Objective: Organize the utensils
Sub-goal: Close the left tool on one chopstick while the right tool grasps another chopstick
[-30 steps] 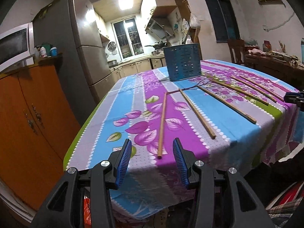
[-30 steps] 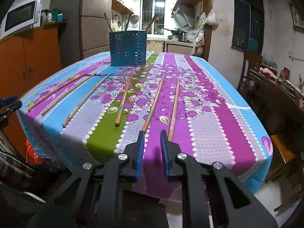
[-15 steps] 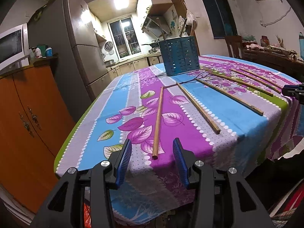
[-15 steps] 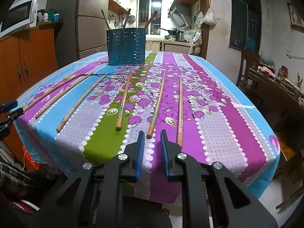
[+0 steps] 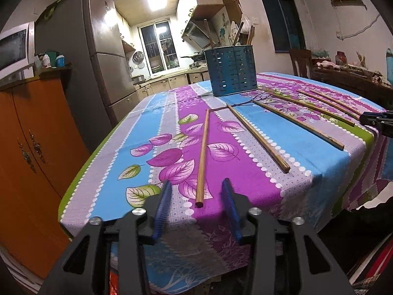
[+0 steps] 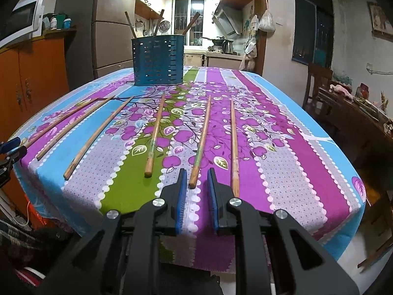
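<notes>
1. Wooden chopsticks lie in a loose row on the flowered tablecloth (image 6: 289, 162), their far ends toward the blue slotted holder (image 6: 158, 60) that stands near the far edge with several sticks already upright in it.
2. Left gripper (image 5: 196, 191): its jaws have just been closing, yet the blue pads stand apart on either side of the near end of the leftmost chopstick (image 5: 202, 157), touching neither side of it.
3. Beside that stick lies a second chopstick (image 5: 258, 137), well clear of the left fingers; three or four more fan away to the right.
4. Right gripper (image 6: 195, 175): jaws nearly closed with a narrow gap, and the near tip of one chopstick (image 6: 201, 142) sits at the mouth of that gap; the pads do not appear to press on it.
5. Just right of it, another chopstick (image 6: 234, 145) runs partly behind the right finger; a further one (image 6: 154, 132) lies to the left on the green stripe.
6. Around the table: an orange cabinet (image 5: 29, 147), a steel fridge (image 5: 95, 61), a dark side table (image 6: 353, 115) with clutter.
</notes>
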The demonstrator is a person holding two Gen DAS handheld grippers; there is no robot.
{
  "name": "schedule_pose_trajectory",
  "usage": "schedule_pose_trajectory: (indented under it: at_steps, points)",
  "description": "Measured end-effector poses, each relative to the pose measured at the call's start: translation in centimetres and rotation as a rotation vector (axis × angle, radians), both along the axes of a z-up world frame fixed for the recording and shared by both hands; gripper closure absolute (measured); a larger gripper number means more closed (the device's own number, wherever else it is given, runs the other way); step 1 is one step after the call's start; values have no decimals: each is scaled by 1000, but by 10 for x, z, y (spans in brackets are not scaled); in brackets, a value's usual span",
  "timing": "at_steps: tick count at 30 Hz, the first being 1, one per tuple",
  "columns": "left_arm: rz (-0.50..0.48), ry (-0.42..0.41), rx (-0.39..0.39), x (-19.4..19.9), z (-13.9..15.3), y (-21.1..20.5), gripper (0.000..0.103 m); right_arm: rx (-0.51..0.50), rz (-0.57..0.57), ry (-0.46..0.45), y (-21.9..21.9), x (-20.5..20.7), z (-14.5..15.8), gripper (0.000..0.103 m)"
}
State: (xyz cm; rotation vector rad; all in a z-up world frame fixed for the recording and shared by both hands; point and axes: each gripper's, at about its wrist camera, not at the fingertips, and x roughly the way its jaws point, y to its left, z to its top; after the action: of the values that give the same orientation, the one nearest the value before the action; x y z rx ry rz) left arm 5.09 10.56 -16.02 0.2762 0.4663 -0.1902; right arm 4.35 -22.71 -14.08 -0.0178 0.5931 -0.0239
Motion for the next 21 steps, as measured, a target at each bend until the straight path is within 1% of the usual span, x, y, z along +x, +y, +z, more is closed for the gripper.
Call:
schedule_pose_trajectory:
  at_steps: [1,4,11,13,17,21]
  points:
    - [-11,1,-7,0,0,1,72,1,-2,1,0,0,0,87]
    - [-29,-4,-15,-1,-2,1,75,22,-10,3,-2,0,-1,87]
    - [-84,9,-73,0,-2,13,76,59,-24,3,-5,2,-1,87]
    - [-109,9,-75,-1,-3,14,80,56,-32,-2,-4,1,-1,87]
    - [-149,-3,-70,-2,-4,16,82,43,-38,-14,2,-1,-3,95]
    - [-179,2,-100,0,-5,20,83,41,-46,-17,4,-1,-3,97]
